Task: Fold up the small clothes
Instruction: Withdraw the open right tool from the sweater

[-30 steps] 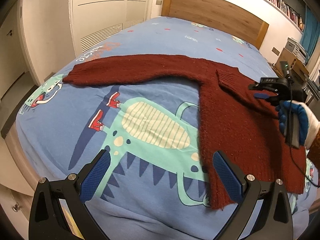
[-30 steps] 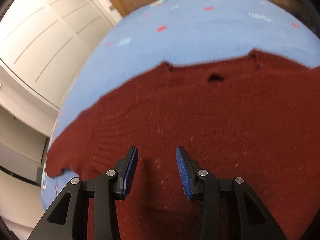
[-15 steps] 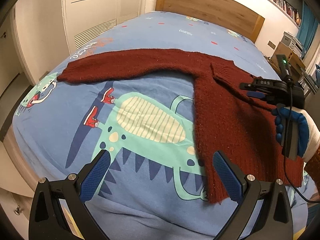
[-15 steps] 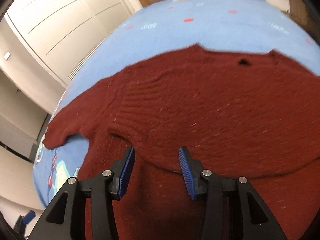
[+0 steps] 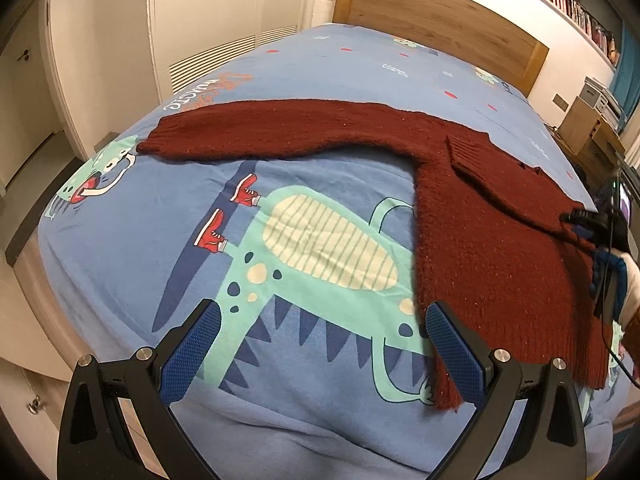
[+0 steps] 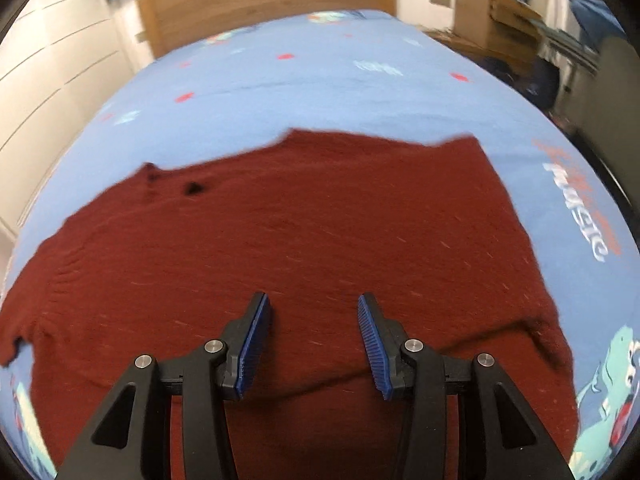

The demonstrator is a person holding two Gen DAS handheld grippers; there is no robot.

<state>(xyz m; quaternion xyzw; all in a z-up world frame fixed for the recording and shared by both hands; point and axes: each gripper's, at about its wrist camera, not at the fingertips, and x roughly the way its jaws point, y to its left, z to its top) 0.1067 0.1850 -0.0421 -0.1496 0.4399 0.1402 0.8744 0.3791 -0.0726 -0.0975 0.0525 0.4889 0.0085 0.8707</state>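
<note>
We are holding the left gripper (image 5: 320, 340) above the near edge of the bed (image 5: 320, 80), its jaws spread wide with nothing between them. The dark red sweater (image 5: 492, 248) is lying flat on the dinosaur-print sheet, one sleeve (image 5: 260, 132) stretching out to the left and the other folded across its body. Our right gripper (image 6: 312, 344) is hanging over the sweater's body, its jaws having just opened partway, gripping nothing.
</note>
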